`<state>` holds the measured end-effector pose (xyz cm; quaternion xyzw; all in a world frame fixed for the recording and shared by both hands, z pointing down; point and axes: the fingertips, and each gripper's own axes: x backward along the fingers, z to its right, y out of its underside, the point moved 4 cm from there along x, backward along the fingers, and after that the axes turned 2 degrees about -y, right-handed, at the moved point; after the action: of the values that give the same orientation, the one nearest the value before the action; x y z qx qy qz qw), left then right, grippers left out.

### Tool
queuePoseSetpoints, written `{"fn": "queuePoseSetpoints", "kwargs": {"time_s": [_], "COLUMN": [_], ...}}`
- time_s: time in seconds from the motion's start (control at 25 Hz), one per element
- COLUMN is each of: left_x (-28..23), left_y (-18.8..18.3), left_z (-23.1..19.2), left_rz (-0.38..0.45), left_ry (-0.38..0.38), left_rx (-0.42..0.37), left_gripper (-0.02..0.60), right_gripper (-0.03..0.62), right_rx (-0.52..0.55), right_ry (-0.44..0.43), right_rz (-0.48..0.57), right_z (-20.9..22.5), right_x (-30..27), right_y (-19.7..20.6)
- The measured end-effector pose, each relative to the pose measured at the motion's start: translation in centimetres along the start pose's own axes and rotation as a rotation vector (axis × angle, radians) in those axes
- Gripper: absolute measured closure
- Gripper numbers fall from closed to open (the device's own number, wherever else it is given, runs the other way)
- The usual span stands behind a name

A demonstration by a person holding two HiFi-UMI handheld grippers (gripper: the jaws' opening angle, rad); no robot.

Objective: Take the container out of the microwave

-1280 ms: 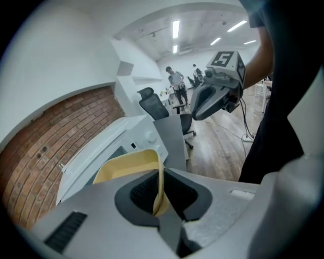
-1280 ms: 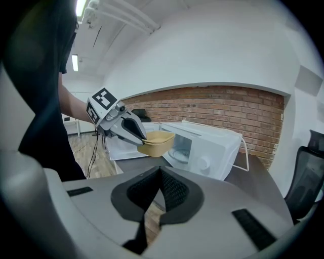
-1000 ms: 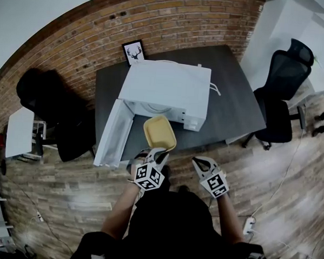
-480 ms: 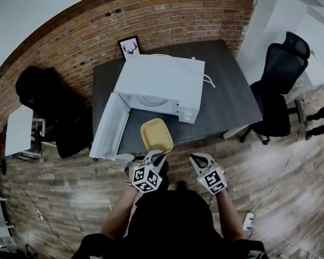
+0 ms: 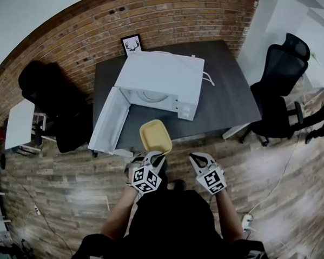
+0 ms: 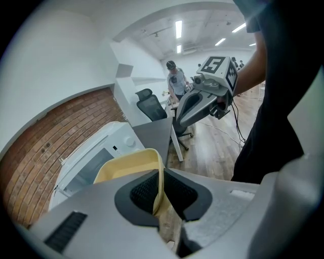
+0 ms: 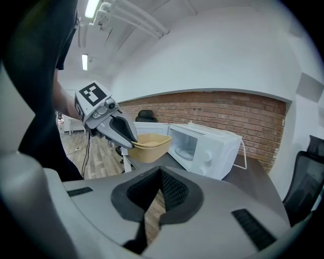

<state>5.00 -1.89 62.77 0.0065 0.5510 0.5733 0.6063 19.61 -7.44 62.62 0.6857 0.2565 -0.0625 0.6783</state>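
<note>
The yellow container (image 5: 155,137) is out of the microwave (image 5: 162,80) and held in the air over the front edge of the dark table (image 5: 228,97), just in front of the oven's open cavity. It is empty, as far as can be seen from above.

The left gripper (image 5: 152,155) pinches the container by its near rim. In the left gripper view, the gripper (image 6: 162,184) has its two dark pads closed on the thin wall of the container (image 6: 126,164), one pad inside and one outside.

The right gripper (image 5: 195,158) hangs beside the left one, apart from the container and touching nothing. In the right gripper view, its pads (image 7: 161,174) are pressed together with nothing between them. That view also shows the left gripper (image 7: 132,141) on the rim of the container (image 7: 152,141), with the microwave (image 7: 212,146) behind.

The microwave door (image 5: 109,121) stands swung fully open to the left. The microwave sits towards the back of the table, near the brick wall (image 5: 75,35). A small framed picture (image 5: 132,45) stands against the wall behind it. A black office chair (image 5: 278,78) stands at the table's right end on the wooden floor (image 5: 67,181).
</note>
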Motion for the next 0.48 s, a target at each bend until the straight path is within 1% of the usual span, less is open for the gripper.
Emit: {"fn": "queuePoseSetpoints", "kwargs": {"time_s": [0.08, 0.2, 0.48], "left_x": [-0.1, 0.1, 0.8], "left_y": [0.0, 0.2, 0.4], "left_z": [0.8, 1.6, 2.6], "left_rz": [-0.004, -0.011, -0.017], "left_ry": [0.001, 0.0, -0.008], "left_rx": [0.002, 0.006, 0.007], "left_gripper": [0.551, 0.552, 0.552], "right_gripper": [0.597, 0.597, 0.597], "right_rx": [0.016, -0.005, 0.005], "right_ry": [-0.006, -0.009, -0.018], "right_rz": [0.006, -0.007, 0.003], "right_z": [-0.1, -0.5, -1.4], "right_x": [0.5, 1.0, 1.5], "right_y": [0.2, 1.1, 1.4]}}
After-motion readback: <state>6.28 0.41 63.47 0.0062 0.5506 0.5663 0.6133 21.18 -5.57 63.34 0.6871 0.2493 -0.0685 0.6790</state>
